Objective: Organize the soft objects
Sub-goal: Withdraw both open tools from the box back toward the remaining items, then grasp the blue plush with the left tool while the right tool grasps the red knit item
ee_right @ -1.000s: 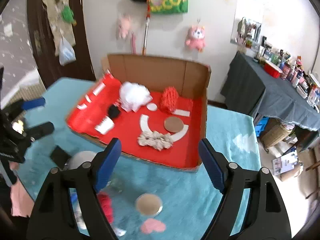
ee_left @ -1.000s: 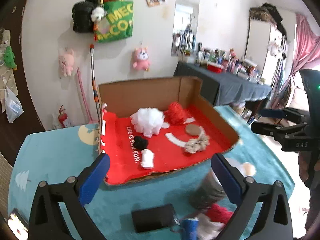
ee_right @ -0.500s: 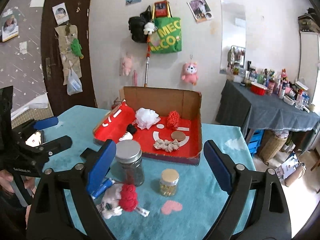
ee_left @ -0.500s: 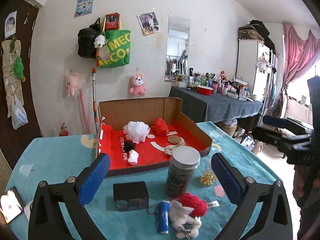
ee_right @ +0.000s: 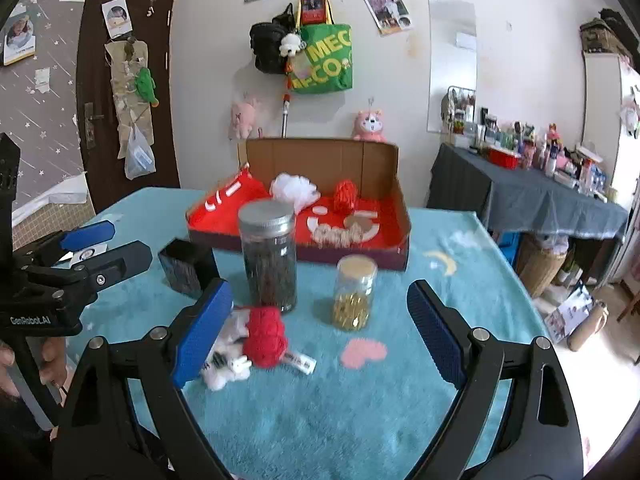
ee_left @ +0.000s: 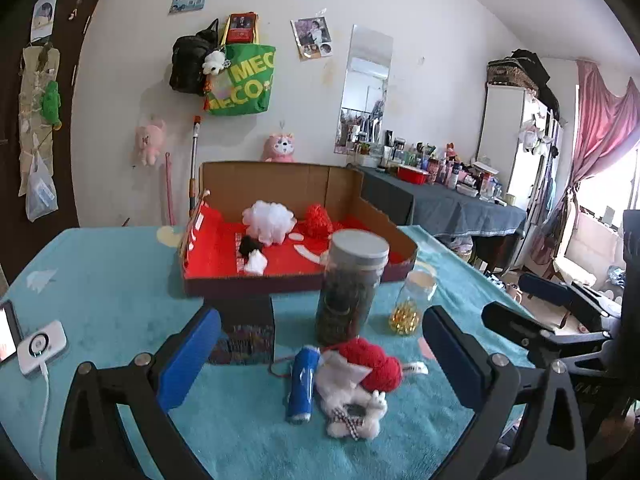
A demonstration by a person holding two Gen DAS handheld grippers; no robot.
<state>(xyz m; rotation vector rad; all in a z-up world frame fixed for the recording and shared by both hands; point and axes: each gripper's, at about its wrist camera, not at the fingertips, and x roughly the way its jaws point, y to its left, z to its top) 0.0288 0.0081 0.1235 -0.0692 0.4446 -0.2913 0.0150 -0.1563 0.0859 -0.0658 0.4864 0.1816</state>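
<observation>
A white plush toy with a red knitted hat (ee_left: 360, 384) lies on the teal table cloth, between my open left gripper's (ee_left: 320, 364) fingers; it also shows in the right wrist view (ee_right: 252, 340), by the left finger of my open, empty right gripper (ee_right: 320, 328). The red-lined cardboard box (ee_left: 296, 280) beyond holds a white pompom (ee_left: 268, 222), a red yarn ball (ee_left: 319, 220), a black soft piece (ee_left: 250, 245) and a beige scrunchie (ee_right: 338, 236).
A tall dark jar (ee_left: 352, 284), a small jar of gold beads (ee_left: 410, 302), a black box (ee_left: 244, 332) and a blue tube (ee_left: 302, 384) stand around the plush. A white charger (ee_left: 40, 346) lies at the left edge.
Both grippers have pulled back and dropped lower, away from the box. The jars and the plush toy now sit closer in view, with the plush between the left fingers.
</observation>
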